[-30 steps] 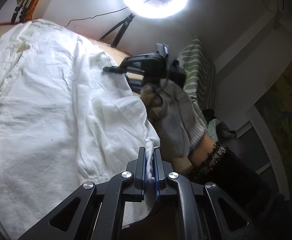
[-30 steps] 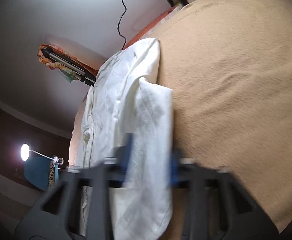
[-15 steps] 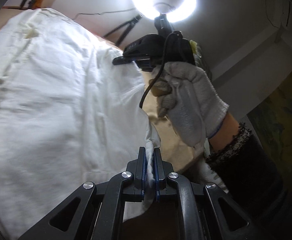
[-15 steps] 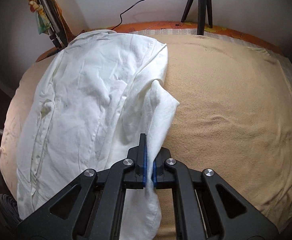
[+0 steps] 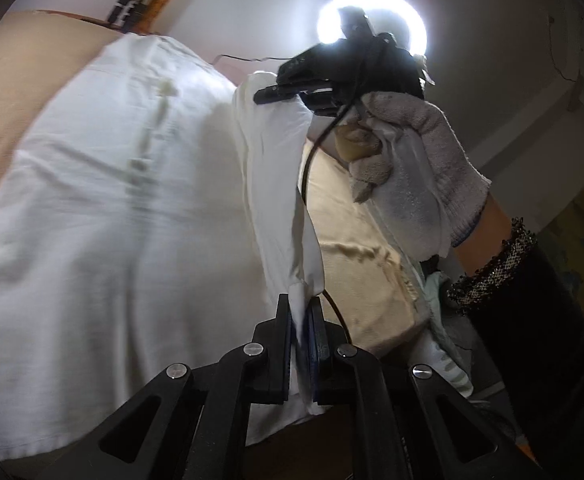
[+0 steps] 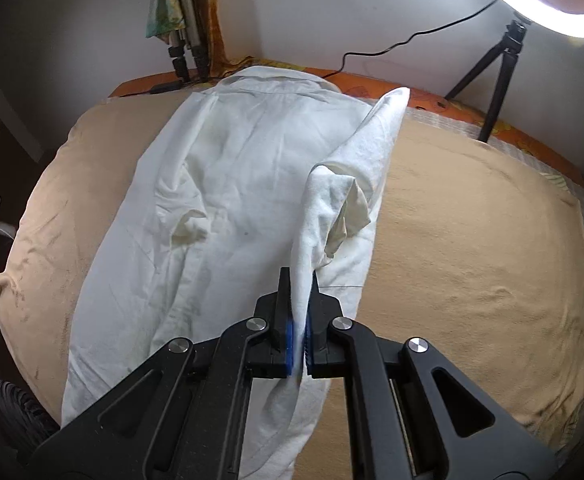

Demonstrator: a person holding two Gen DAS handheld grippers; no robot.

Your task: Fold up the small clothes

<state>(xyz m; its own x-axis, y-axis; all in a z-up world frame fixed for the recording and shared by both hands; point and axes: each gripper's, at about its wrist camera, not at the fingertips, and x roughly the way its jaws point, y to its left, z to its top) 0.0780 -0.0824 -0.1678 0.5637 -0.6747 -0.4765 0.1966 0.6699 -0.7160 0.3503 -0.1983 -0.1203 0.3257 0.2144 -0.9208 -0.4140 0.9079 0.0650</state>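
1. Left wrist view. Item: white shirt (image 5: 123,208), lying button-placket up on the tan bed (image 5: 356,280). Your left gripper (image 5: 302,320) is pressed together, pinching the shirt's right-hand edge near the hem. Your gloved right hand (image 5: 408,152) carries the right gripper (image 5: 267,98) further up the same edge, with the cloth hanging between the two grips. Advice: keep that span of edge taut and straight, so the fold line runs parallel to the placket.

2. Right wrist view. Item: same shirt (image 6: 219,184), collar at the far end, spread lengthwise along the bed (image 6: 472,240). Your right gripper (image 6: 300,300) is clamped shut on the lifted side panel, and the short sleeve (image 6: 348,204) dangles crumpled just beyond it. Advice: carry both grips across towards the placket at equal height and pace. The sleeve looks likely to bunch under the panel, so let it fall flat inside before you lower the cloth. Release only once the edge rests on the shirt body.
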